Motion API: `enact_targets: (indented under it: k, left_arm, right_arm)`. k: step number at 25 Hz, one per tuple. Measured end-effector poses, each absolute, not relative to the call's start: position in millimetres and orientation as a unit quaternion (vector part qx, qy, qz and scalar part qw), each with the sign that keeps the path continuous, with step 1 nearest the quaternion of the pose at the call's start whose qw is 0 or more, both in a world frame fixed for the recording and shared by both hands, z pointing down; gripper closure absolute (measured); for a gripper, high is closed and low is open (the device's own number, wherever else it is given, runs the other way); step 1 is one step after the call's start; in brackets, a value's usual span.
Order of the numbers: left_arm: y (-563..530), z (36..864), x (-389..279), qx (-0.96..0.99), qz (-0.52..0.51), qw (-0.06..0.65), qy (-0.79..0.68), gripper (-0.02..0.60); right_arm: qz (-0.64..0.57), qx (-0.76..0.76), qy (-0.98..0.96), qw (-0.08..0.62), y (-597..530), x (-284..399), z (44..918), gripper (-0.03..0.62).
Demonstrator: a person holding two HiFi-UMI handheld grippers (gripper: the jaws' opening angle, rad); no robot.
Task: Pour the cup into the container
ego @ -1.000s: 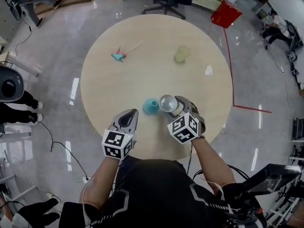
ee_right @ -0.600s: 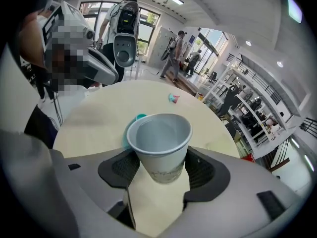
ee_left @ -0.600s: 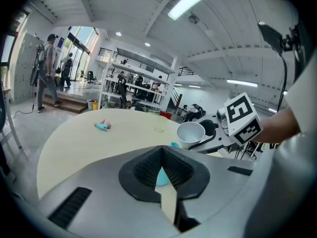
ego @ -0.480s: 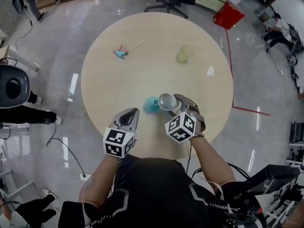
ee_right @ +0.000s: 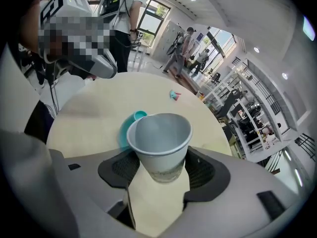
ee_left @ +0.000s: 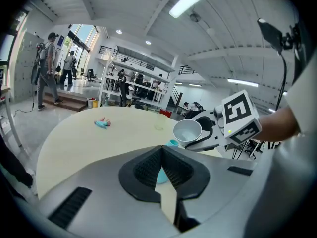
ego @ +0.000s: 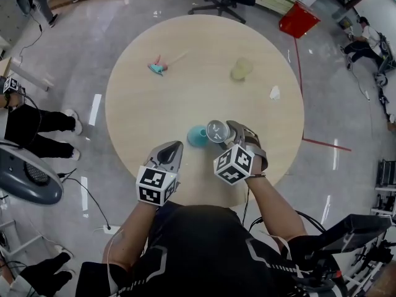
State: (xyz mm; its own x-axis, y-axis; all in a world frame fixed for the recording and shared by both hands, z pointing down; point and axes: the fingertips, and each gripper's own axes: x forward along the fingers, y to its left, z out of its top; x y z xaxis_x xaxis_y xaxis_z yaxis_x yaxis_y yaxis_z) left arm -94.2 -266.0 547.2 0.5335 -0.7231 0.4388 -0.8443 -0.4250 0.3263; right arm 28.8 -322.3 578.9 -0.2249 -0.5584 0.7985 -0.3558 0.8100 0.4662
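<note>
**Head view:** I saw the round table (ego: 204, 73) from above. The right gripper (ego: 226, 130) hung over the table's near edge, its jaws spread wide and clamped on the cup (ego: 217, 130). The cup was off the surface and tipped. The teal container (ego: 197, 136) stood on the table just left of the cup, near that same edge. The left gripper (ego: 176, 146) hovered at the near edge, left of the container and clear of it, with its jaws together on nothing. A yellowish cup (ego: 241, 69) stood toward the far right edge, a small teal toy (ego: 156, 67) lay toward the far left edge, and a white scrap (ego: 273, 92) lay near the right edge.

**Left gripper view:** I looked along closed jaws, the black pads meeting with nothing gripped. The container showed on the table just beyond the tips. The cup hung past it to the right, with its open mouth turned toward this camera.

**Right gripper view:** The two pads pressed the cup's lower wall from either side. The cup leaned away, with its rim over the table. The container stood just behind the cup on its left, partly covered by the cup's rim. Whether the two touched, I could not tell.
</note>
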Motion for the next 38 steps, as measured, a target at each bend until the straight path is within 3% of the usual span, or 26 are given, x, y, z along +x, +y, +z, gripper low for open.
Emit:
enact_targets:
  k: [38]
  left_arm:
    - [-267, 548, -101, 0.831, 0.117, 0.267, -0.473, 0.58]
  right_arm:
    - [-0.133, 0.277, -0.762, 0.57, -325, 22, 568, 0.302]
